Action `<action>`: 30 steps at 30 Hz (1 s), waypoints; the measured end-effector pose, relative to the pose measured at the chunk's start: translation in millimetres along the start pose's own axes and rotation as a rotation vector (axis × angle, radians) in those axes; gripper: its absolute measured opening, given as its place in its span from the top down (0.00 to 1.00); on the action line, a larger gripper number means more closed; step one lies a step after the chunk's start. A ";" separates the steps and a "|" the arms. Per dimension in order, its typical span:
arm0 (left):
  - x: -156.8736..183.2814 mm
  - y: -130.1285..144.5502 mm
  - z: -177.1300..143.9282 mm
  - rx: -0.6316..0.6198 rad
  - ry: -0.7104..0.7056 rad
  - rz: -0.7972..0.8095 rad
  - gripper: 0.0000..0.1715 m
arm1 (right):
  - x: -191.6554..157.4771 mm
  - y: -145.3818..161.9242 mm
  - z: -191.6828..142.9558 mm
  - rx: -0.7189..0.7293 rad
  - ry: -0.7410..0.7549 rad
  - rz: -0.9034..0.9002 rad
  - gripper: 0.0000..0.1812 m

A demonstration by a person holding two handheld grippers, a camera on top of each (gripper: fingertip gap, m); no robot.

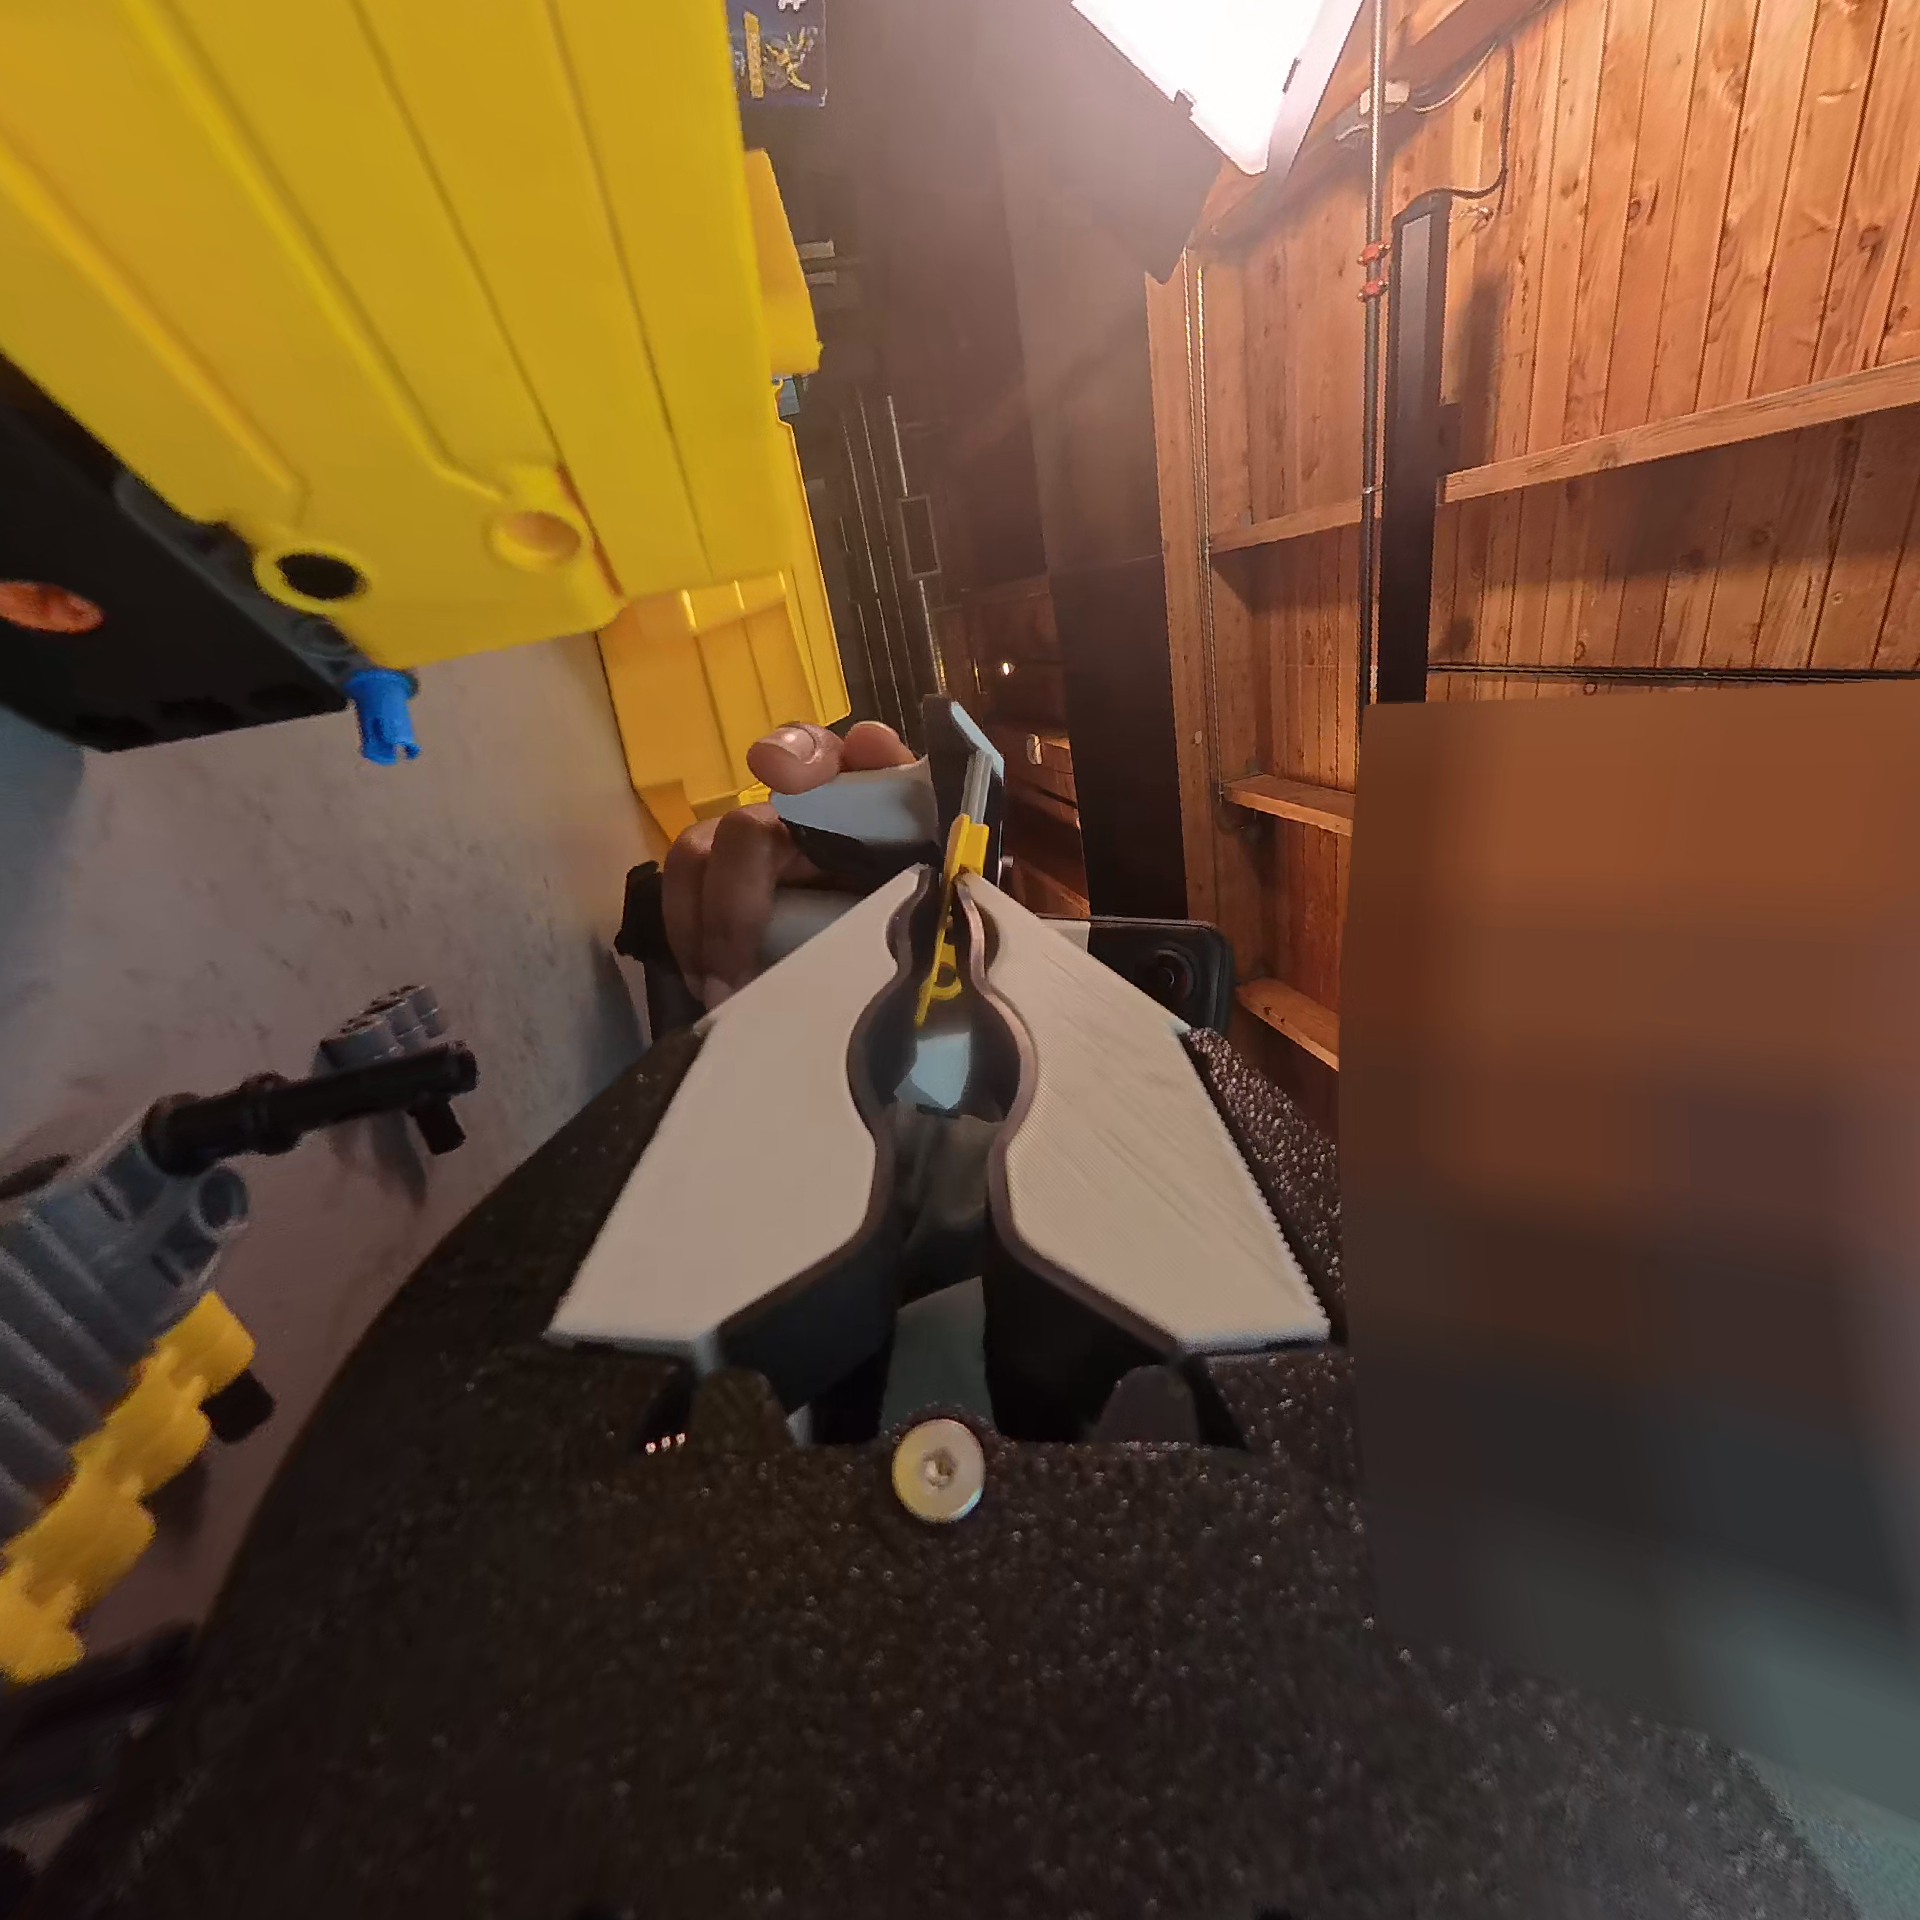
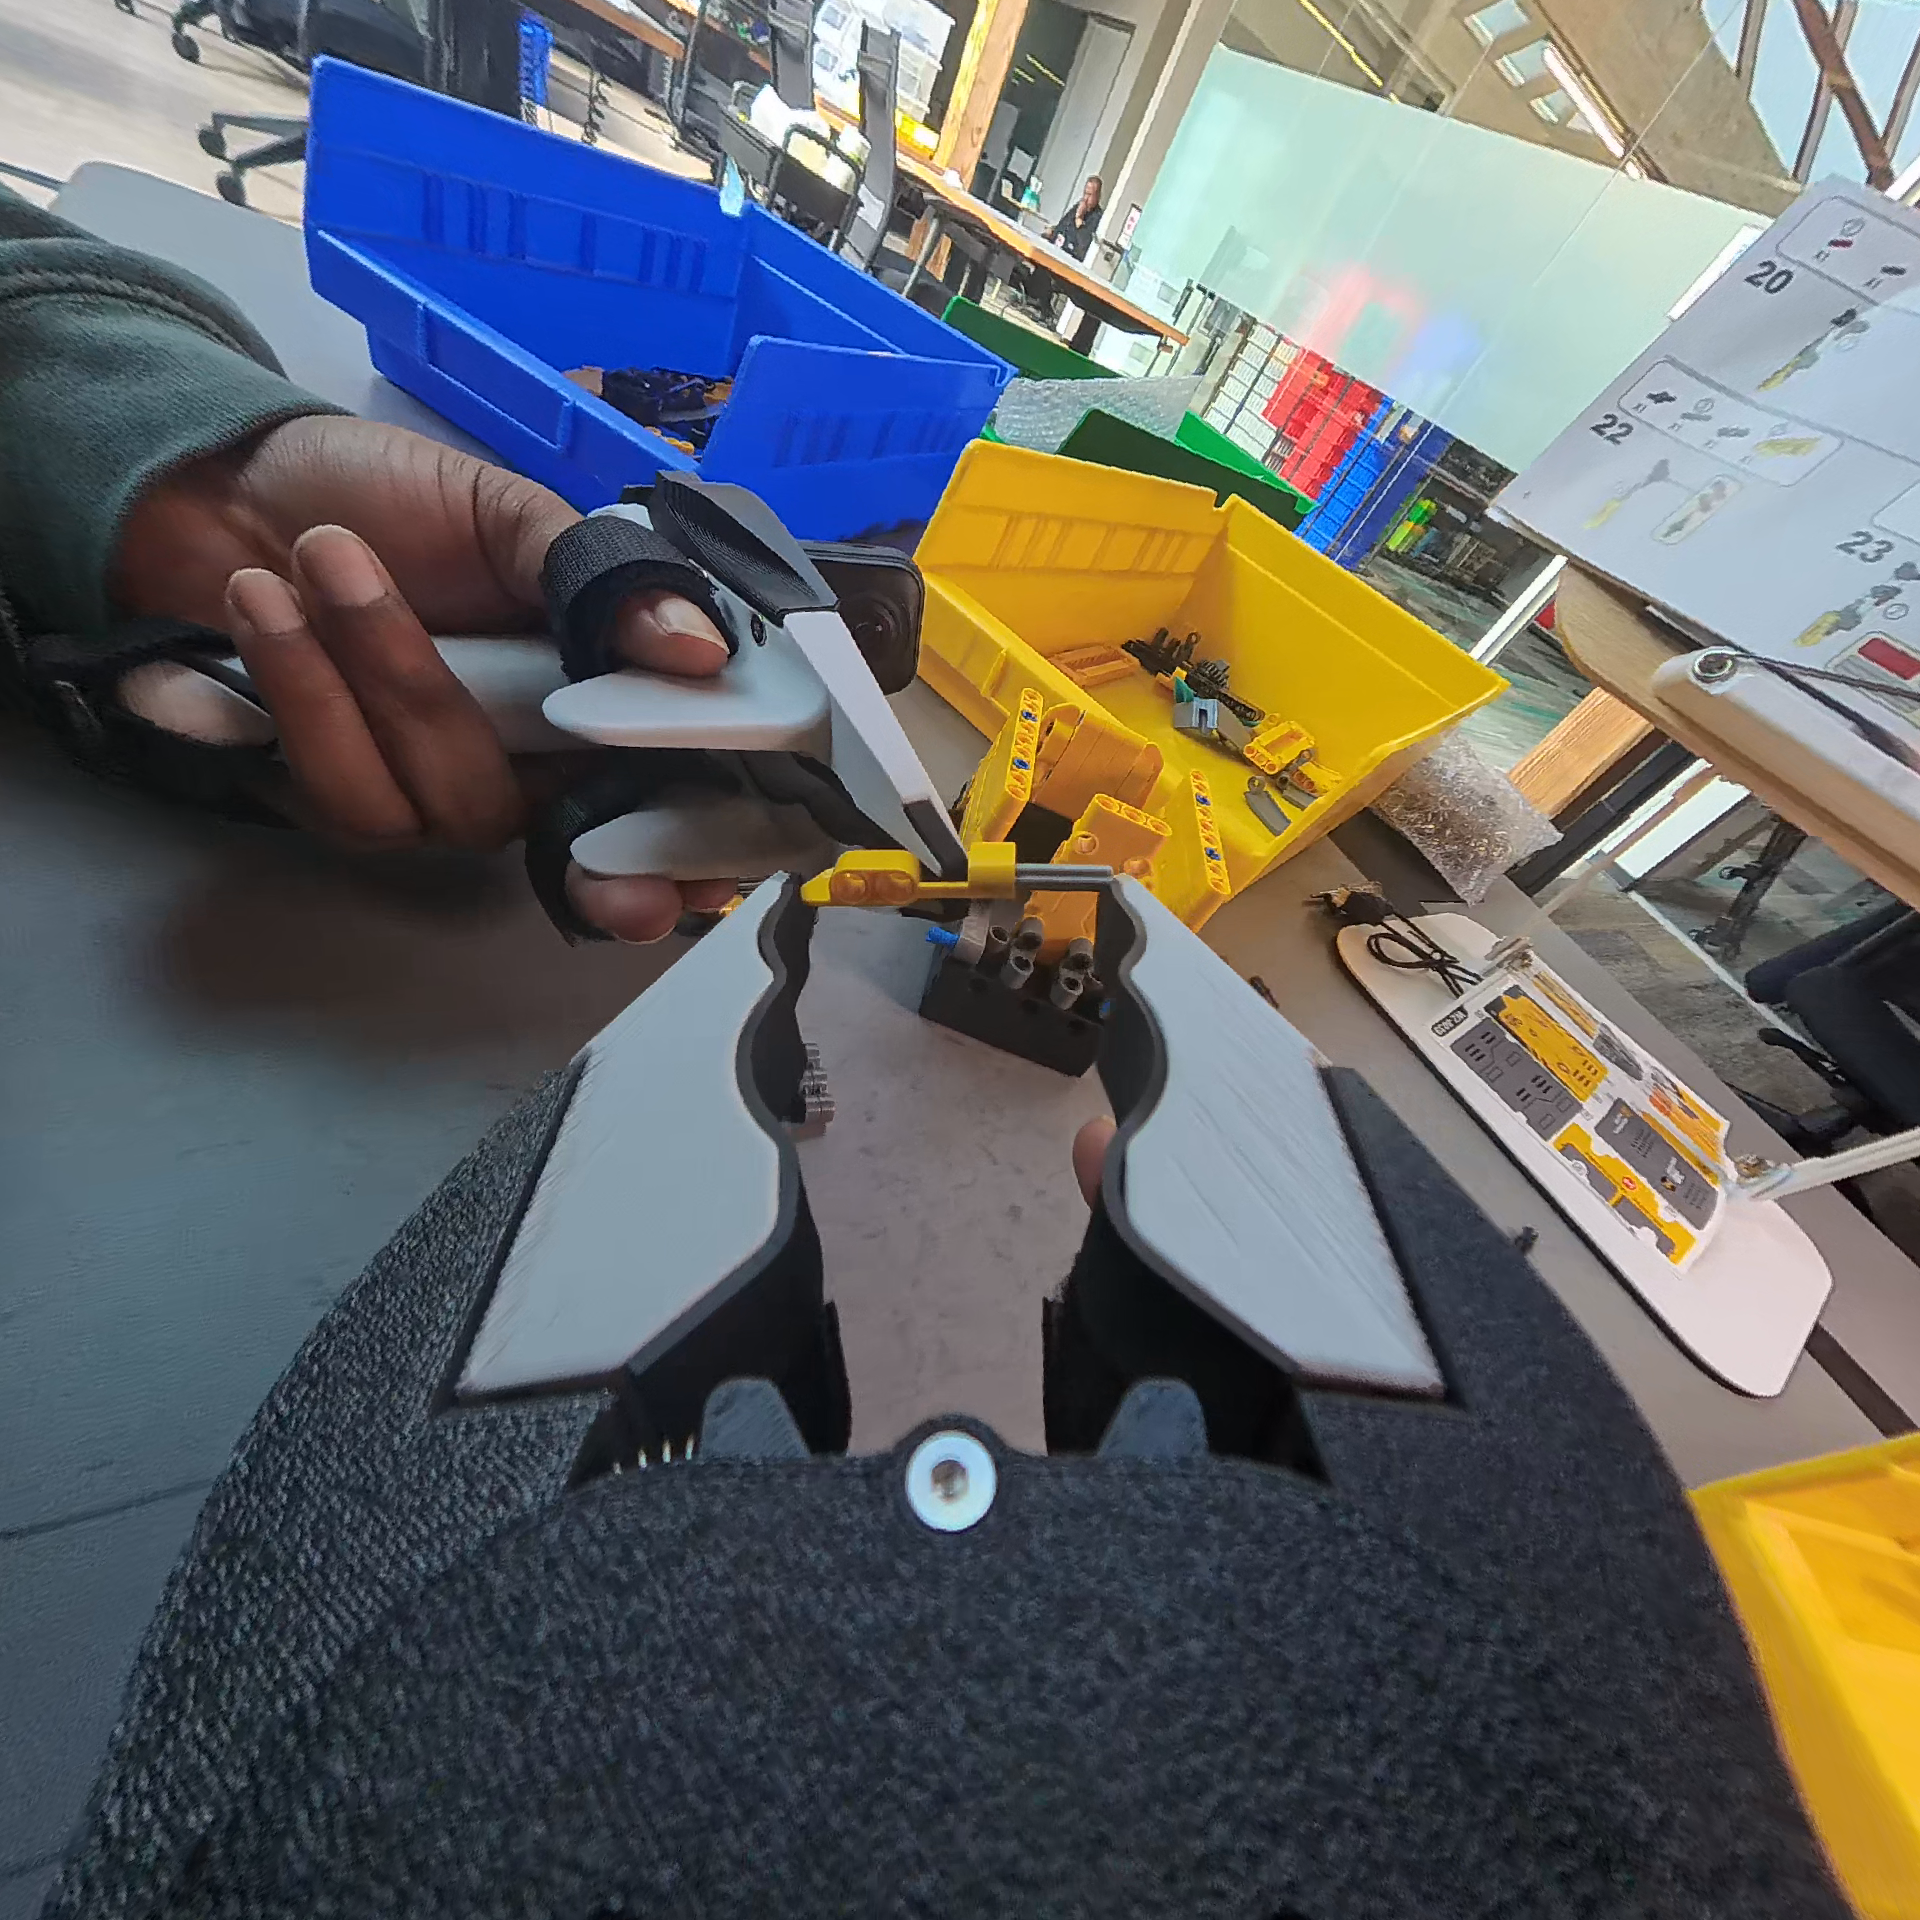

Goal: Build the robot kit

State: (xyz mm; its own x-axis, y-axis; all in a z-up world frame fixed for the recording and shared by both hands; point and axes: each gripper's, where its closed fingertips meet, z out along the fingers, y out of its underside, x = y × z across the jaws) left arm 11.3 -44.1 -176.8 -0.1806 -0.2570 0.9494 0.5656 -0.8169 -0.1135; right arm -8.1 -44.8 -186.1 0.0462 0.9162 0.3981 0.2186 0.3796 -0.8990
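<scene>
My left gripper (image 1: 943,904) is shut on a small yellow beam piece (image 1: 945,940). In the right wrist view it (image 2: 940,857) comes in from the left in a person's hand and holds that yellow piece (image 2: 883,885), which carries a grey axle (image 2: 1060,875), level above the table. My right gripper (image 2: 951,888) is open, with one fingertip on each side of the piece; the right fingertip is at the axle's end. Just behind stands a partly built model (image 2: 1013,997) with a black base, grey pins and yellow parts.
A yellow bin (image 2: 1351,623) with loose parts stands behind the model and a blue bin (image 2: 623,312) at the back left. A sticker sheet (image 2: 1558,1122) lies to the right, under an instruction sheet on a stand (image 2: 1766,395). A small grey part (image 2: 818,1086) lies on the table. My two grippers' fingertips are within a few centimetres of each other.
</scene>
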 end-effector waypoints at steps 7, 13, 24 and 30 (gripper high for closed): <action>-1.7 -1.8 -0.6 0.013 -0.014 -0.006 1.00 | -0.2 1.8 1.5 -0.002 -0.044 0.102 0.70; -4.7 -3.5 -1.9 0.025 -0.038 -0.001 1.00 | -0.7 5.2 3.8 -0.018 -0.069 0.157 0.71; -6.6 -3.4 -2.6 0.027 -0.054 0.007 1.00 | -2.2 7.3 4.5 -0.028 -0.092 0.206 0.71; -6.4 -3.4 -2.4 0.026 -0.052 0.010 1.00 | -2.3 7.2 4.4 -0.028 -0.094 0.209 0.71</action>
State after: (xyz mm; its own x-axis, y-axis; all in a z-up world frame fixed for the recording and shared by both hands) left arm 8.6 -41.0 -183.2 -0.1327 -0.2373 0.9623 0.5882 -0.8003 -0.1162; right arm -10.8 -43.6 -194.4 0.0025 0.9829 0.1840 0.2405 0.1780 -0.9542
